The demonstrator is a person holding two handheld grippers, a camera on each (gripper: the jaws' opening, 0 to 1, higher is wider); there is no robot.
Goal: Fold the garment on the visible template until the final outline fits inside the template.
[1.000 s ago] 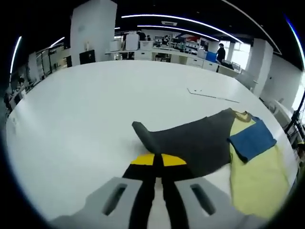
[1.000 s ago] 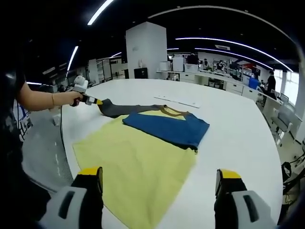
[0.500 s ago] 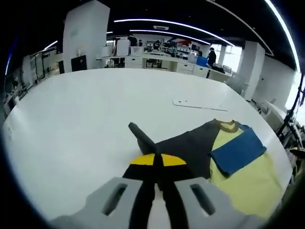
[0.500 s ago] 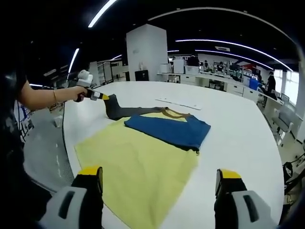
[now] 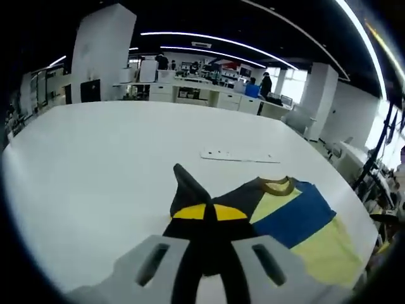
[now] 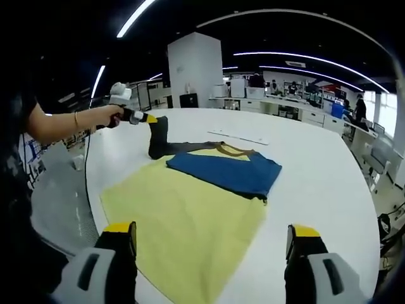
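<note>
- The garment (image 6: 190, 202) was found spread on the white desk (image 6: 316, 171), blue sleeve (image 6: 224, 171) already folded inward.
- The left claw (image 5: 204, 212) was clamped on the dark sleeve (image 6: 158, 140), lifted clear.
- The right claw (image 6: 212, 237) hung open, empty, near the hem.
- Advised: sleeve to be carried across the body, laid flat, edges aligned.

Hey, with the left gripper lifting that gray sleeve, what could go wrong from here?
The left gripper pinches just the gray sleeve's end, so it might slip free mid-fold. The blue sleeve is already folded over the yellow shirt body; dragging the gray one across could disturb it. The right gripper hangs open, so nothing pins the fabric.
</note>
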